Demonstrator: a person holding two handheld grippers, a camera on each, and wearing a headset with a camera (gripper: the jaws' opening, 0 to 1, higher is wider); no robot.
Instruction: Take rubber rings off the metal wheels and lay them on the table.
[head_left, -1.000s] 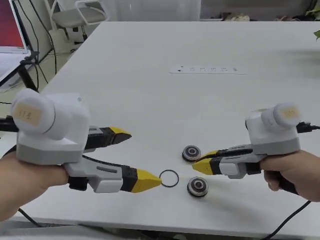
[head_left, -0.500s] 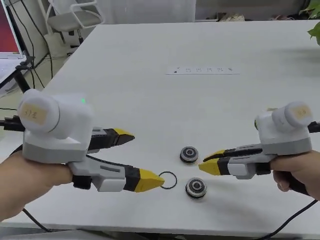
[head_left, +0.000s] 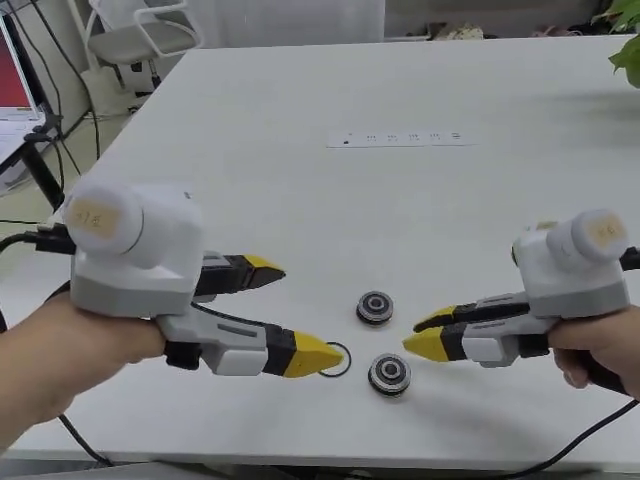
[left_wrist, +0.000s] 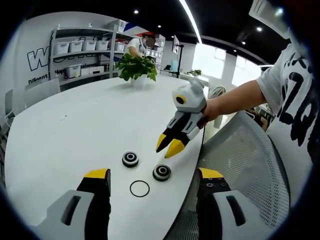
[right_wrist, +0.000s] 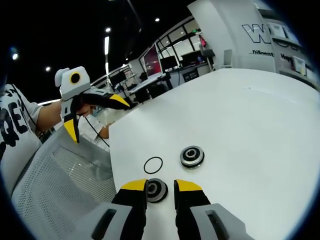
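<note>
At the lower centre of the head view, on a white table (head_left: 420, 210), one thin black rubber ring (head_left: 350, 361) lies flat and free, just left of the near metal wheel (head_left: 389, 374). The far wheel (head_left: 375, 307) sits just above. Both wheels show dark rims, so more rings likely remain to strip. The left gripper (head_left: 310, 312), lower left, gapes wide and empty; the right gripper (head_left: 415, 333), lower right, is parted only narrowly, holding nothing.

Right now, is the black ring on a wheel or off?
Off. The rubber ring lies flat on the table, apart from both metal wheels, nothing inside it.
</note>
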